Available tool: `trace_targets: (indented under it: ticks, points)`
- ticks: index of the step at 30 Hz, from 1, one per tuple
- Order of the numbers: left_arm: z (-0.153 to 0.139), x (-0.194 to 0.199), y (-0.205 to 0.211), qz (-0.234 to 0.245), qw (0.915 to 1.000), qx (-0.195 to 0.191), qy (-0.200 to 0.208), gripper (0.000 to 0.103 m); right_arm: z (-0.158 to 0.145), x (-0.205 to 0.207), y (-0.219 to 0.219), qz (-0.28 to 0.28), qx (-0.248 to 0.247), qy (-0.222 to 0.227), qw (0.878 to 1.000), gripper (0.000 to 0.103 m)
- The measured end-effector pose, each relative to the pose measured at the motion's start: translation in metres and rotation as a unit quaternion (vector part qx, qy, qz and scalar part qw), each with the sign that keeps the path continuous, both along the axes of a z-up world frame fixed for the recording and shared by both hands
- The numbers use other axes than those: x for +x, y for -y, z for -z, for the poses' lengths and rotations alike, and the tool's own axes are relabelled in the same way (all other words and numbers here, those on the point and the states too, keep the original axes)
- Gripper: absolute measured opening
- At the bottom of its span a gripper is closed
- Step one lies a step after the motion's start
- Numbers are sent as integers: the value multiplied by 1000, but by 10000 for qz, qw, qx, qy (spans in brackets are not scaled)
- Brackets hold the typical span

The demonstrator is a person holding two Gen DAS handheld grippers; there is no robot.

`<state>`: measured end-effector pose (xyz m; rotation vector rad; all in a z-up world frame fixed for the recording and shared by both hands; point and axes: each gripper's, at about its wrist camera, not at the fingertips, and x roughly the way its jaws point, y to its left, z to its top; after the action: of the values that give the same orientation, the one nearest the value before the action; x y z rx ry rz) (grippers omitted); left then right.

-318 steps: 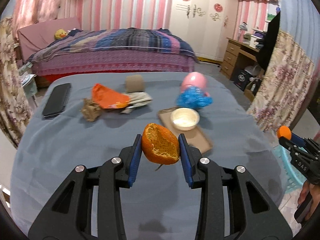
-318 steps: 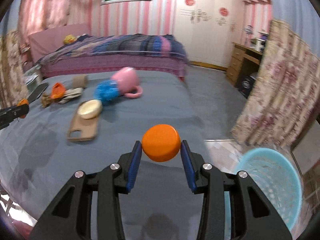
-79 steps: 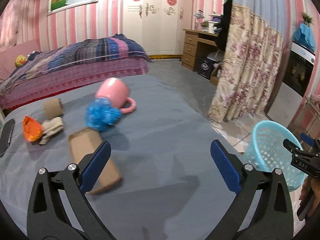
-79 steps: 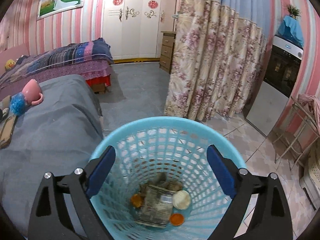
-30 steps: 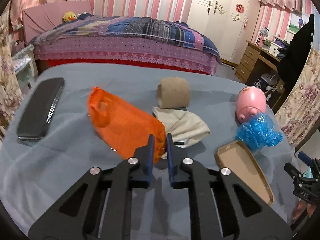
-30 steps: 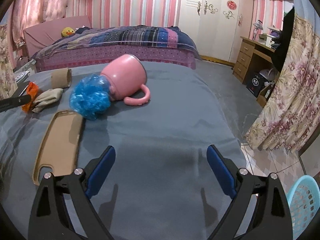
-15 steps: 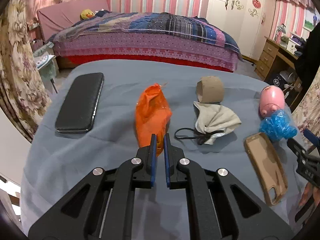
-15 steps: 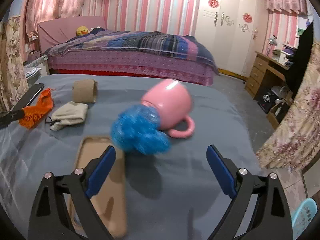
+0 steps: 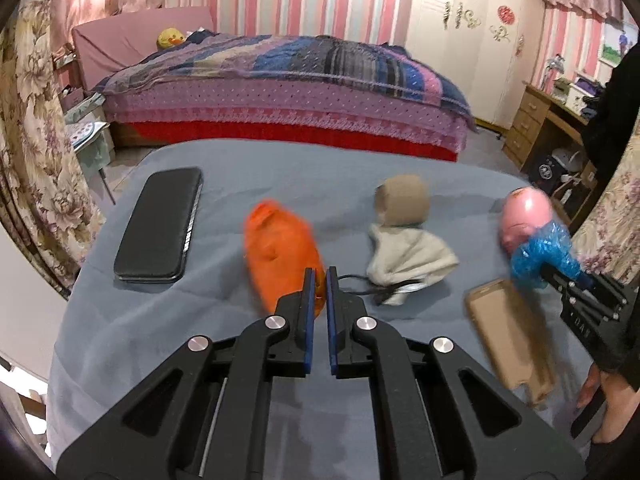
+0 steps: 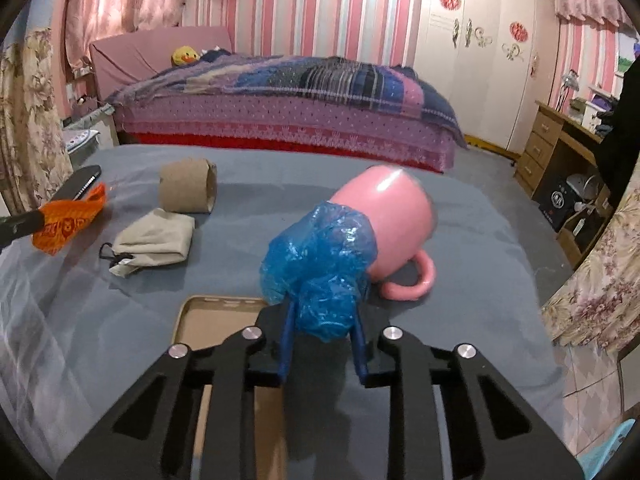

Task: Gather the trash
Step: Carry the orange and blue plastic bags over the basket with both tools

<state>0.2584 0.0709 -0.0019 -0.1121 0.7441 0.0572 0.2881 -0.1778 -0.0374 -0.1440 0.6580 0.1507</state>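
The right gripper (image 10: 323,322) has just been closing and now pinches the blue plastic bag (image 10: 320,264) stuffed in the pink mug (image 10: 386,220) on the grey table (image 10: 248,184). The left gripper (image 9: 317,280), nearly closed, holds the orange wrapper (image 9: 280,252) by its edge, lifted since a moment ago. Both pieces seem ready for the bin.

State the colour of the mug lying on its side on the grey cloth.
Pink; the mug shows best in the right wrist view.

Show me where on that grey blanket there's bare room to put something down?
Bare grey blanket lies in front of the flat black phone, and again beyond the pink mug toward the far edge. It's crowded around the orange plastic wrapper, beige cloth pouch, cardboard roll and tan phone case.
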Motion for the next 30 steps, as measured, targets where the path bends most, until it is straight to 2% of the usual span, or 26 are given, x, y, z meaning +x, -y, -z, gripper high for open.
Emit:
trace_targets:
  ticks: [5,13,24,30]
  points:
    - [-26,-19,44,456,9982,208,335,3,-14,-26,25,162,58,136,9998,24]
    - [-46,-37,112,1169,9919,35,496,3,-32,-84,93,665,-59,351,9972,24]
    - [-46,-68,230,2228,9739,-126,417,3,-41,-168,221,1778,-164,374,9832,24]
    - [-38,-91,288,2741,9609,60,386,3,-33,-210,280,2371,-119,290,9710,24]
